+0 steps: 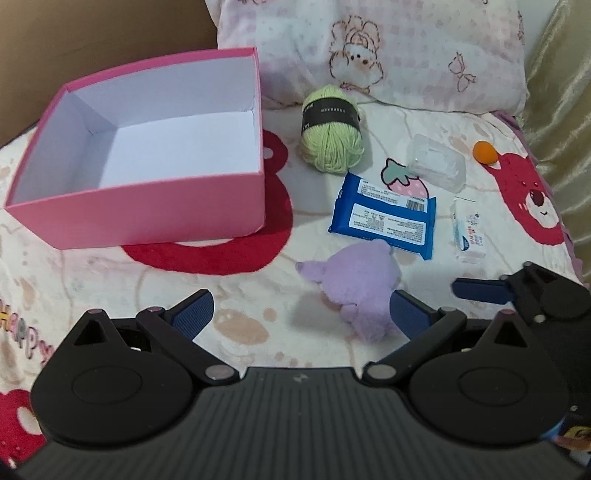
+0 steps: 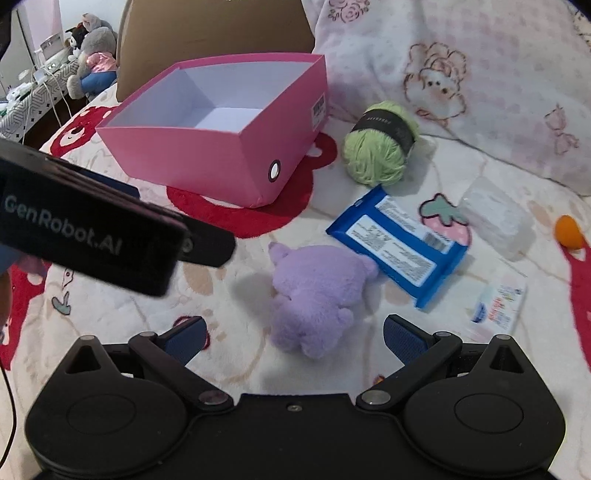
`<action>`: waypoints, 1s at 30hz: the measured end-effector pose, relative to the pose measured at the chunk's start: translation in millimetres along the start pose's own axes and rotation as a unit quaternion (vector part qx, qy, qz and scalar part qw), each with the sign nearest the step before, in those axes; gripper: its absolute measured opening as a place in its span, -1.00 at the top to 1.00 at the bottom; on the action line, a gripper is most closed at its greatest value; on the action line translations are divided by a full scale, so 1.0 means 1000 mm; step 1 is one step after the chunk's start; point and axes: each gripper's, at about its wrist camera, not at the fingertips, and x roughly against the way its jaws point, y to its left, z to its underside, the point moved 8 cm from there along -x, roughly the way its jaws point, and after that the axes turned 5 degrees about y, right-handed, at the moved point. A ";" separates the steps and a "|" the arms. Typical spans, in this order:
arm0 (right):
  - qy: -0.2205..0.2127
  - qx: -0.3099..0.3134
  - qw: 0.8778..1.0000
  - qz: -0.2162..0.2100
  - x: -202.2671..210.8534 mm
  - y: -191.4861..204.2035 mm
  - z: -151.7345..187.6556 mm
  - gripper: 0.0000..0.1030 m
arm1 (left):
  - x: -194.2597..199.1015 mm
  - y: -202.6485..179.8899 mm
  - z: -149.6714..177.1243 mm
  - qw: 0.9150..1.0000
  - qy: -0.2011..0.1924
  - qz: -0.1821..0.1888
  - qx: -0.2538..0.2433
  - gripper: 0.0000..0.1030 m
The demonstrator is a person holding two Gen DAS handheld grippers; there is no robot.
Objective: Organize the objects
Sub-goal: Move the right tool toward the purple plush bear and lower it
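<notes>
An empty pink box point(image 1: 155, 206) point(image 2: 207, 155) stands open on the blanket at the left. A purple plush toy point(image 1: 354, 288) point(image 2: 314, 299) lies in front of both grippers. Beyond it are a blue wipes pack point(image 1: 384, 218) point(image 2: 399, 243), a green yarn ball point(image 1: 332, 136) point(image 2: 380, 151), a clear plastic case point(image 1: 437, 162) point(image 2: 498, 221), a small white packet point(image 1: 469, 229) point(image 2: 498, 302) and an orange ball point(image 1: 485, 151) point(image 2: 569, 230). My left gripper point(image 1: 299, 314) is open and empty; the plush touches its right finger. My right gripper point(image 2: 295, 336) is open and empty, with the plush's lower end between its fingers.
A patterned pillow point(image 1: 388, 48) point(image 2: 480, 74) lies behind the objects. A brown headboard point(image 2: 214, 33) stands behind the box. The left gripper's body point(image 2: 92, 229) crosses the right wrist view at the left. Stuffed toys point(image 2: 92, 51) sit far left.
</notes>
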 end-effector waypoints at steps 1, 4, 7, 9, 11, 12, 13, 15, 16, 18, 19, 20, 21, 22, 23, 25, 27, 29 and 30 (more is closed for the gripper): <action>-0.006 0.000 1.000 0.004 -0.004 -0.002 -0.001 -1.00 | -0.005 -0.001 0.000 1.000 -0.003 0.005 0.002 -1.00; -0.025 0.010 1.000 0.007 -0.017 -0.005 -0.004 -1.00 | -0.019 -0.001 0.000 1.000 -0.013 0.017 0.012 -1.00; -0.033 0.009 0.999 0.007 -0.032 -0.010 -0.005 -1.00 | -0.037 -0.004 0.001 0.999 -0.013 0.030 0.011 -1.00; -0.049 0.002 0.999 0.009 -0.038 -0.014 -0.004 -1.00 | -0.049 -0.006 0.002 0.999 -0.011 0.033 0.011 -1.00; -0.060 -0.004 0.998 0.002 -0.043 -0.017 -0.004 -1.00 | -0.059 -0.006 0.003 0.999 -0.009 0.046 0.020 -1.00; -0.065 -0.010 0.998 -0.003 -0.045 -0.019 -0.003 -1.00 | -0.065 -0.005 0.004 0.998 -0.005 0.054 0.030 -0.99; -0.068 -0.014 0.998 -0.003 -0.048 -0.020 -0.002 -1.00 | -0.069 -0.004 0.005 0.997 -0.003 0.060 0.039 -0.96; -0.071 -0.015 0.997 0.002 -0.051 -0.022 -0.001 -1.00 | -0.077 -0.004 0.007 0.996 0.000 0.073 0.048 -0.95; -0.073 -0.015 0.997 0.006 -0.053 -0.023 0.000 -1.00 | -0.081 -0.005 0.008 0.996 0.004 0.077 0.048 -0.94; -0.070 -0.017 0.997 0.011 -0.058 -0.025 0.002 -0.99 | -0.087 -0.005 0.009 0.995 0.006 0.079 0.053 -0.94; -0.067 -0.021 0.997 0.009 -0.060 -0.027 0.003 -0.99 | -0.089 -0.006 0.009 0.995 0.006 0.083 0.054 -0.93; -0.064 -0.028 0.998 0.005 -0.063 -0.029 0.004 -0.99 | -0.091 -0.007 0.010 0.995 0.006 0.086 0.055 -0.93; -0.058 -0.039 0.998 0.000 -0.066 -0.031 0.005 -0.99 | -0.092 -0.007 0.010 0.995 0.005 0.086 0.055 -0.90; -0.054 -0.051 0.997 -0.005 -0.068 -0.033 0.007 -0.99 | -0.094 -0.007 0.011 0.995 0.004 0.084 0.054 -0.85; -0.052 -0.060 0.997 -0.009 -0.070 -0.036 0.008 -0.99 | -0.095 -0.007 0.011 0.995 0.004 0.083 0.055 -0.83; -0.055 -0.072 0.996 -0.014 -0.073 -0.038 0.011 -0.99 | -0.096 -0.007 0.012 0.995 -0.001 0.086 0.058 -0.74; -0.053 -0.083 0.995 -0.010 -0.074 -0.038 0.013 -1.00 | -0.095 -0.009 0.012 0.994 -0.007 0.091 0.058 -0.63; -0.038 -0.067 0.997 0.008 -0.076 -0.032 0.015 -1.00 | -0.095 -0.010 0.013 0.994 -0.014 0.092 0.061 -0.50; -0.031 -0.058 0.998 0.020 -0.077 -0.029 0.018 -1.00 | -0.096 -0.011 0.013 0.994 -0.017 0.093 0.062 -0.43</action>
